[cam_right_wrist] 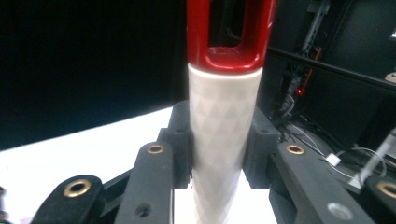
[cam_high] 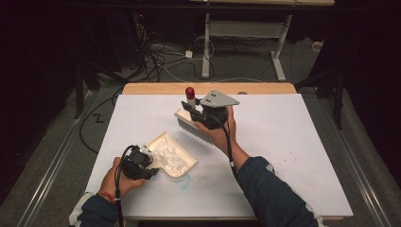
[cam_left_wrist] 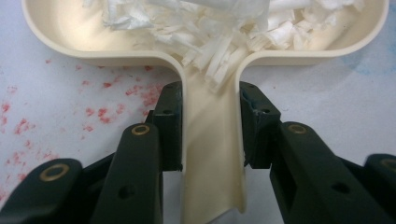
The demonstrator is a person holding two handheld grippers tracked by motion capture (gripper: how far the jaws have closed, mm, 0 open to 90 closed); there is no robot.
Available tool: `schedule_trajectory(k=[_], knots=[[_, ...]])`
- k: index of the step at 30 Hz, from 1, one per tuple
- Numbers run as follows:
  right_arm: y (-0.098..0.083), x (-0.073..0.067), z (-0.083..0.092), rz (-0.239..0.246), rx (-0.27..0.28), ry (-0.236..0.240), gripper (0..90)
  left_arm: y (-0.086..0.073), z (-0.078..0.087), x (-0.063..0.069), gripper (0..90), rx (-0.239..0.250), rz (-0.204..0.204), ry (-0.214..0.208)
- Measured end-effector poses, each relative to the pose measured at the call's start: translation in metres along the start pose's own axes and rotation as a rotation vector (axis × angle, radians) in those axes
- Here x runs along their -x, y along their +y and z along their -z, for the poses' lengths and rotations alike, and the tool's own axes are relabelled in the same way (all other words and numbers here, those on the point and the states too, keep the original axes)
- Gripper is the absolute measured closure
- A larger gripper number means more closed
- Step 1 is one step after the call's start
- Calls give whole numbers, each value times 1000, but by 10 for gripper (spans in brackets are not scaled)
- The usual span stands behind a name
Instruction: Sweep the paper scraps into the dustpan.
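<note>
I see two tools at work over a white worktop (cam_high: 283,142).

Left tool (cam_high: 150,163): I have it low at the near left of the worktop. In the left gripper view its jaws pinch the flat, channel-shaped handle (cam_left_wrist: 212,154) of a cream dustpan (cam_high: 171,153), one pad on each side wall of the handle. The dustpan lies on the worktop just beyond the left hand (cam_high: 120,178), its open pan pointing away from the tool. The pan carries a heap of white shredded paper (cam_left_wrist: 210,28), and a few strips reach down into the mouth of the handle. Red specks (cam_left_wrist: 102,112) mark the worktop surface to one side of the handle, and a faint blue smear (cam_high: 183,178) lies beside the pan's near edge.

Right tool (cam_high: 194,109): I hold it raised above the middle of the worktop, towards the far edge. Its jaws are pressed onto the white, diamond-textured grip of a brush (cam_right_wrist: 223,140), which ends in a red loop (cam_right_wrist: 229,32). In the high view the red end stands up and the pale bristle head (cam_high: 194,126) hangs tilted below the right hand (cam_high: 218,132), clear of the dustpan.
</note>
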State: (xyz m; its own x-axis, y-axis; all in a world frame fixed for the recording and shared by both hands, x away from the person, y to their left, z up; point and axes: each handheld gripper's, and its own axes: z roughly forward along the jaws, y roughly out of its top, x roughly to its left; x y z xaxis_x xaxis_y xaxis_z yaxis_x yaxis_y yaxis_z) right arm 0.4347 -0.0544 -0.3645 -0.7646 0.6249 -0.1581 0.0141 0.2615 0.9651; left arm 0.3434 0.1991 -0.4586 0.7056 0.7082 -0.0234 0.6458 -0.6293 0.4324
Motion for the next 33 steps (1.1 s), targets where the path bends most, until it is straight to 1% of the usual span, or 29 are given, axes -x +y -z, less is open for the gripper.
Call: schedule_trajectory(k=[2,3,5,7,8,9,10,12,13,14,15,16,17,20,22,23,26,27,31,32,33], knots=[[-6,-2,-9,24,-18,-21,707,0,0,0,635,0,-5,3],[-8,-2,-12,28,-23,-22,707,0,0,0,635,0,-5,3],[-13,-3,-18,22,-36,-6,707,0,0,-1,635,1,-6,1],[-15,-6,-21,7,-28,25,707,0,0,-1,635,-2,-8,1],[-14,-8,-21,11,-30,32,707,0,0,-1,635,0,-7,1],[-13,-14,-22,30,-35,60,707,0,0,-1,635,0,-7,1],[-13,-14,-22,30,-35,60,707,0,0,-1,635,0,-8,4],[-11,-21,-21,28,-34,105,707,0,0,-1,635,-2,-9,2],[-10,-29,-18,36,-34,151,707,0,0,-1,635,-2,-9,2],[-10,-29,-18,36,-34,151,707,0,0,-1,635,-3,-10,4],[-8,-37,-14,36,-29,188,707,1,0,-1,635,-6,-14,4],[-8,-37,-14,36,-29,188,707,0,0,-1,635,-6,-11,3],[-7,-41,-13,43,-24,209,707,0,0,-1,635,-2,-7,3],[-2,-52,-7,92,-23,237,708,0,0,0,635,-5,-11,4],[1,-53,-4,78,-14,250,708,0,0,0,635,-4,-11,6],[3,-54,-2,79,-10,253,707,0,0,0,636,-4,-9,4],[7,-53,4,100,-3,228,707,0,0,0,635,-5,-11,5],[8,-51,5,97,0,223,707,0,0,0,635,-4,-11,6],[11,-41,13,58,20,213,707,0,0,0,635,-3,-5,4],[11,-39,15,45,21,203,707,0,0,0,635,-3,-4,5],[12,-37,16,45,24,194,707,0,0,0,635,-2,-4,6]])
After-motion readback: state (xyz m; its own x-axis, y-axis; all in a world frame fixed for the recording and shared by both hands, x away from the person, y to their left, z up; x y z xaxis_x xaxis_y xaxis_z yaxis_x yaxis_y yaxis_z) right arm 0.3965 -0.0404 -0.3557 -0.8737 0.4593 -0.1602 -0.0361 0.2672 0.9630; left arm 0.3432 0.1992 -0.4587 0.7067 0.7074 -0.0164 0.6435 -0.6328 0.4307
